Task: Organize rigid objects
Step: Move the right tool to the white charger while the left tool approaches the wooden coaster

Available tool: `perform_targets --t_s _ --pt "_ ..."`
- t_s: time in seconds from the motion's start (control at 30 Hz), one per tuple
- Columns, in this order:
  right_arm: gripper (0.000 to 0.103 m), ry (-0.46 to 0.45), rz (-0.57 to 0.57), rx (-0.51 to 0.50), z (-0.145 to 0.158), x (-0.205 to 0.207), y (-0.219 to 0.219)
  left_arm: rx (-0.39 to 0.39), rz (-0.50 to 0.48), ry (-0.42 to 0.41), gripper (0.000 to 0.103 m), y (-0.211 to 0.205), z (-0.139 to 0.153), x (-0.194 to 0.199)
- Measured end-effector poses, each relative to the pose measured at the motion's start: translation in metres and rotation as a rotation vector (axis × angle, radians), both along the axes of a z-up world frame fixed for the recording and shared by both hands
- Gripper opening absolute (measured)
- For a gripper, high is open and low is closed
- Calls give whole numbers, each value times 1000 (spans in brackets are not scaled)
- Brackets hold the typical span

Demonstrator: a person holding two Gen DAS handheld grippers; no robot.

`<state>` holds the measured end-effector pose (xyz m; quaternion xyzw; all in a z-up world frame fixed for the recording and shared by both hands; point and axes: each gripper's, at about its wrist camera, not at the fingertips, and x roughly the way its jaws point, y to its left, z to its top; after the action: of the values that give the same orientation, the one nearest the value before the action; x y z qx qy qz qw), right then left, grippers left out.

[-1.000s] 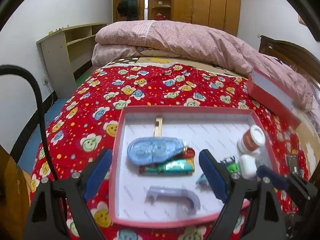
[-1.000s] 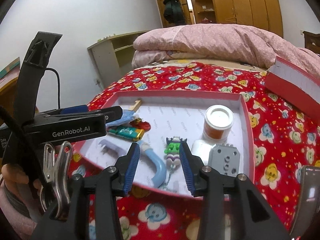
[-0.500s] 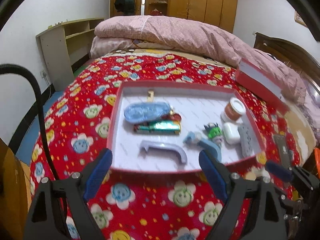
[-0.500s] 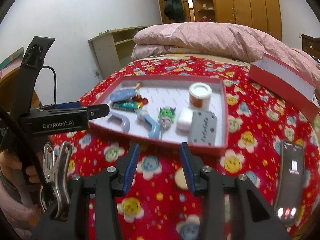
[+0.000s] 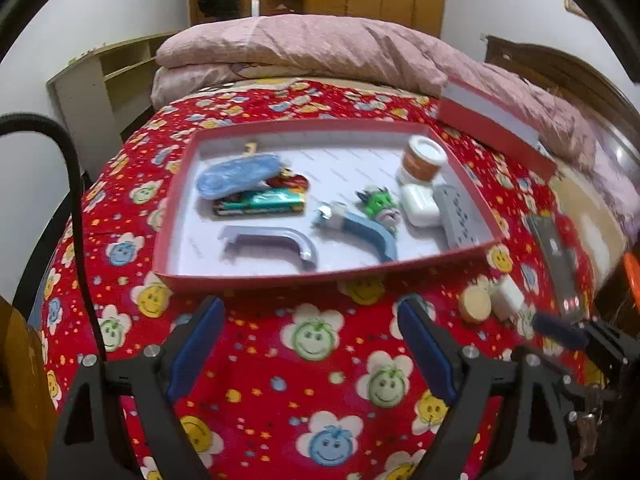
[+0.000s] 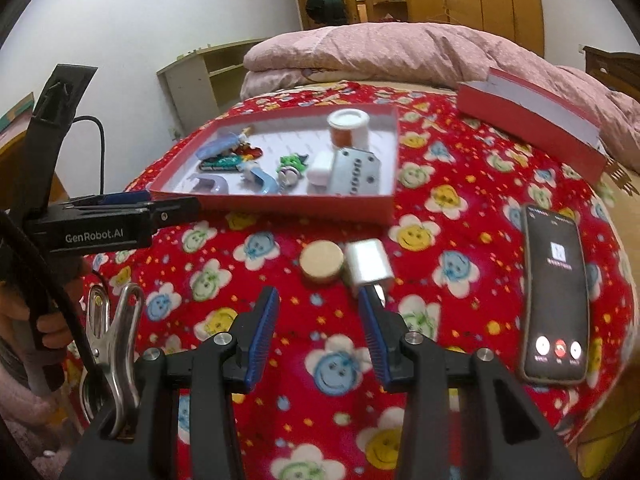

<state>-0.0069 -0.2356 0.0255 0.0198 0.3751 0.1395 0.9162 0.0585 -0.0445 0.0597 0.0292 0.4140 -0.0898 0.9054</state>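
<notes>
1. We read "GenRobot.AI" in white on the black body of our left gripper (image 6: 132, 210), which reaches in from the side in the right wrist view; its blue-padded jaws stand wide apart with nothing between them, over bare quilt short of the red tray (image 5: 256, 278).
2. Our right gripper (image 6: 318, 334) has its jaws partly apart and holds nothing; its tips hang just short of a white plug adapter (image 6: 368, 266), whose prongs lie next to the right pad.
3. Touching that adapter, on the side away from the phone (image 6: 554, 300), sits a round wooden disc (image 6: 322, 260). Both rest on the red smiley quilt (image 5: 312, 360) on the near side of the tray, with open cloth around them.
4. The phone lies well to the right of the tray, screen lit; its writing is too small to read.
5. In the tray we see a blue tape dispenser (image 5: 238, 176), a green foil bar (image 5: 260, 202), a grey handle (image 5: 272, 240), a blue curved piece (image 5: 360, 232), a green figure (image 5: 378, 202), a white case (image 5: 418, 204), a grey block (image 5: 460, 216) and an orange-banded jar (image 5: 422, 156). Labels are blurred.
6. Beyond the tray's far right corner, the red lid (image 6: 528, 120) rests tilted against the pink duvet (image 6: 400, 52).
</notes>
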Motion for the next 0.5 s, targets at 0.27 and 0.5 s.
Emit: perform_targets --t_s 0.27,0.5 --pt "43 -5 -44 -41 -6 -7 -16 1 -86 26 91 -32 -13 -5" --pt "43 9 -36 -74 -14 -16 -24 -4 -153 54 91 -58 -25 -4"
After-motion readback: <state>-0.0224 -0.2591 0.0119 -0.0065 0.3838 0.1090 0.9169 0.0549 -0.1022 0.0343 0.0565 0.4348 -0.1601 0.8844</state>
